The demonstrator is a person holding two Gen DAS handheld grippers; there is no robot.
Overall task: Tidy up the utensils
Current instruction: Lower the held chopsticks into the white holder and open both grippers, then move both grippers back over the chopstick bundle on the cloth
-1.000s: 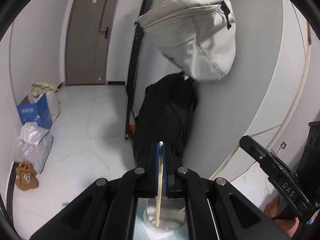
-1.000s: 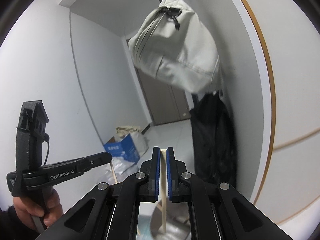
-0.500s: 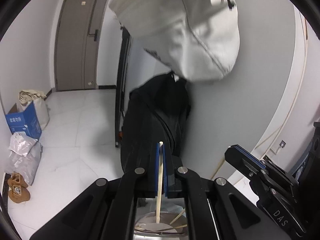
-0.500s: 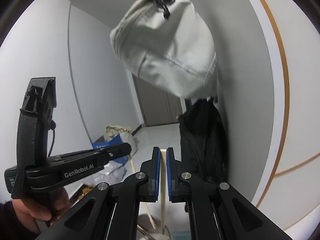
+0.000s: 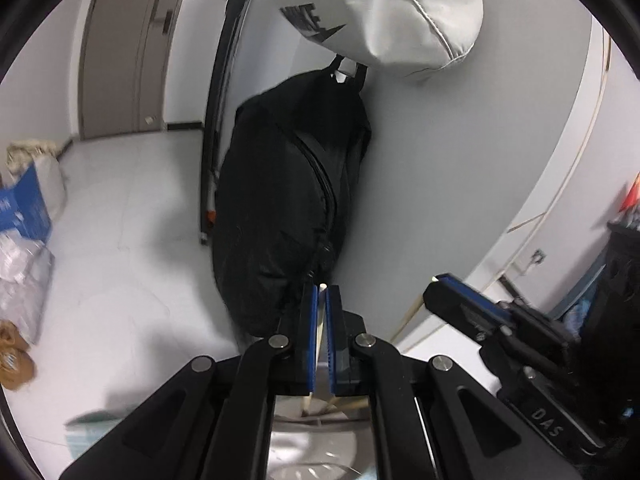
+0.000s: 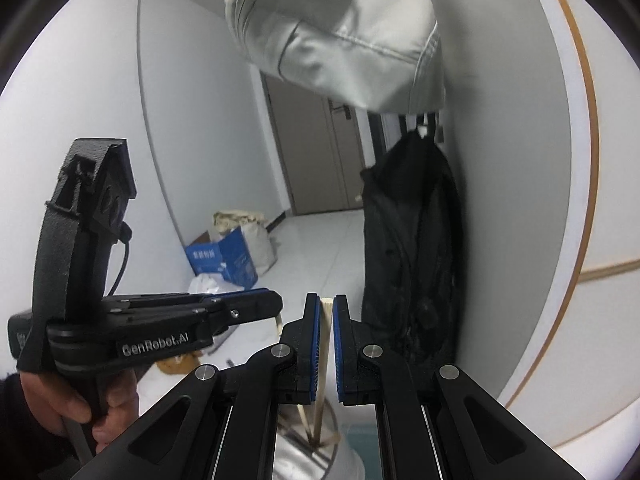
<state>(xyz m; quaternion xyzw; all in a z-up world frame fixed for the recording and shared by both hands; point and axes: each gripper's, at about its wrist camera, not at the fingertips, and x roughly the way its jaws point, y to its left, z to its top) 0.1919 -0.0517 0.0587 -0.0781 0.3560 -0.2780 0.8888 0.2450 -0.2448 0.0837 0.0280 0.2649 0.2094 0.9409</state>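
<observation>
My left gripper (image 5: pixel 321 292) is shut on a pale wooden chopstick (image 5: pixel 319 320) that stands upright between its blue pads. Its lower end reaches down to a white holder (image 5: pixel 308 444) below the jaws, where other chopsticks (image 5: pixel 348 403) lean. My right gripper (image 6: pixel 327 304) holds a second wooden chopstick (image 6: pixel 325 344) upright; its jaws stand slightly apart around the stick. The stick's lower end goes into the same white holder (image 6: pixel 316 456). The right gripper shows at the right of the left wrist view (image 5: pixel 448 292). The left gripper shows at the left of the right wrist view (image 6: pixel 276 304).
A black bag (image 5: pixel 288 216) and a pale grey bag (image 5: pixel 400 8) hang on the wall ahead. A blue box (image 6: pixel 224 260) and sacks sit on the white floor by a brown door (image 5: pixel 132 48). A teal mat (image 5: pixel 92 428) lies under the holder.
Both grippers have tilted downward and moved lower toward the holder, each with its chopstick. The two grippers have come closer together. The right jaws have eased slightly apart.
</observation>
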